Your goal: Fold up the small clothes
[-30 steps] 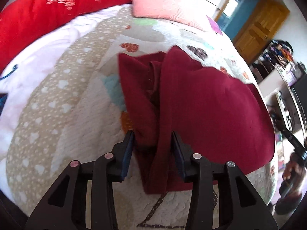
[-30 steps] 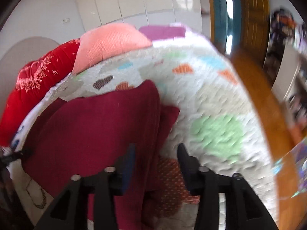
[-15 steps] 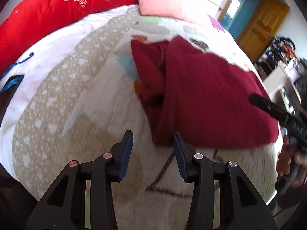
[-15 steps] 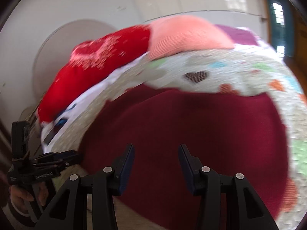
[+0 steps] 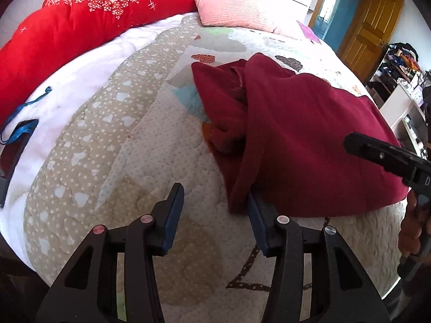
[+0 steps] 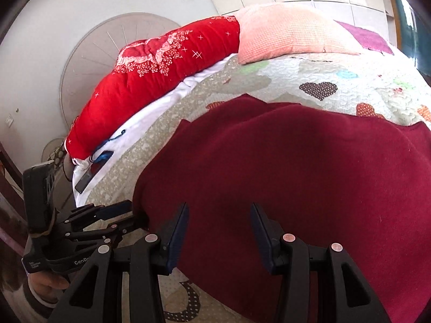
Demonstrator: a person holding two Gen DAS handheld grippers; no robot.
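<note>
Hand-held gripper on the left (image 5: 214, 212) is seen spread apart over the bed, its jaws having just been opening; nothing is pinched, though the near corner of the maroon garment (image 5: 296, 140) lies against the inner face of its right-hand finger. The right hand-held gripper (image 6: 219, 231) is held partly spread above the same garment, with cloth seen below the gap and no fold caught between the pads. In the left wrist view its black body reaches in from the right edge, gripped by a hand (image 5: 412, 228).

The maroon garment is laid on the near part of the quilt (image 5: 150, 145), flattened across its broad side, with a bunched, rumpled strip along its left edge. The quilt is pale and stitched, patched with hearts and coloured shapes, and bordered by a beige band dotted with white hearts. A white sheet (image 5: 89, 62) is exposed beside it, where a dark flat object with a blue cord (image 5: 16, 137) rests.

At the head of the bed a red bolster with white floral print (image 5: 89, 18) and a pink pillow (image 5: 237, 8) are lined up. A round pale headboard (image 6: 107, 51) is set against a light wall. A wooden door (image 5: 369, 24) and cluttered shelves (image 5: 404, 80) are visible past the bed's far side.
</note>
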